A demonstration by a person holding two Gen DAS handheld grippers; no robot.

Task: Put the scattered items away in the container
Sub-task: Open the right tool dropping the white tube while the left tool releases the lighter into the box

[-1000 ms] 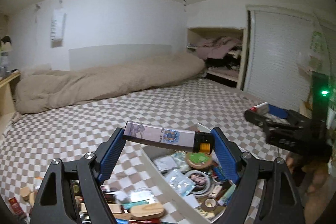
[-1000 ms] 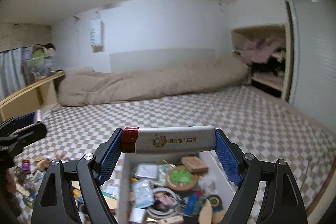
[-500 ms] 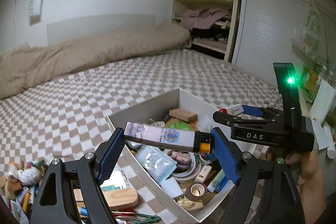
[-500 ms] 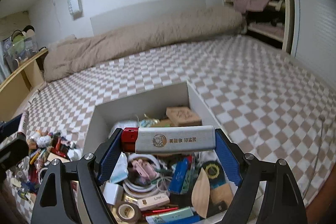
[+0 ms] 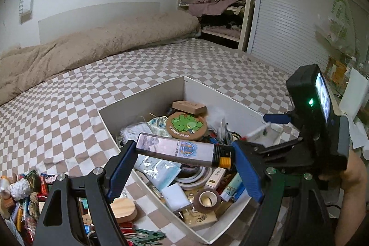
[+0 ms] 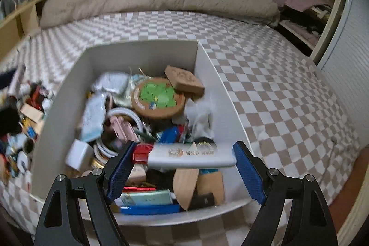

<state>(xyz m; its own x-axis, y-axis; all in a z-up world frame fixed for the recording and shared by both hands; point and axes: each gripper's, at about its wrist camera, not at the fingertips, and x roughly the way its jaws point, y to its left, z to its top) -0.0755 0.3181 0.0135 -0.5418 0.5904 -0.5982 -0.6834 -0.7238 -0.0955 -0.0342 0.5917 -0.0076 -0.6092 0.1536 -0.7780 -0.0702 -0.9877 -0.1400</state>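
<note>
Over the white box (image 6: 207, 66) on the checked bed (image 6: 276, 75), the right tool (image 6: 183, 159) grips a red-capped silver lighter (image 6: 184, 155) crosswise. The left tool (image 5: 184, 151) clamps a dark-capped lighter (image 5: 177, 149) above the box's 9 o'clock wall (image 5: 108, 121). Loose clutter (image 5: 25, 195) lies at 8 o'clock.

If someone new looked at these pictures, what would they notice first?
Probably the white box crammed with odds and ends on the checkered bed. Each gripper holds a lighter crosswise above it: the left gripper an orange-tipped lighter, the right gripper a red-capped lighter.
</note>
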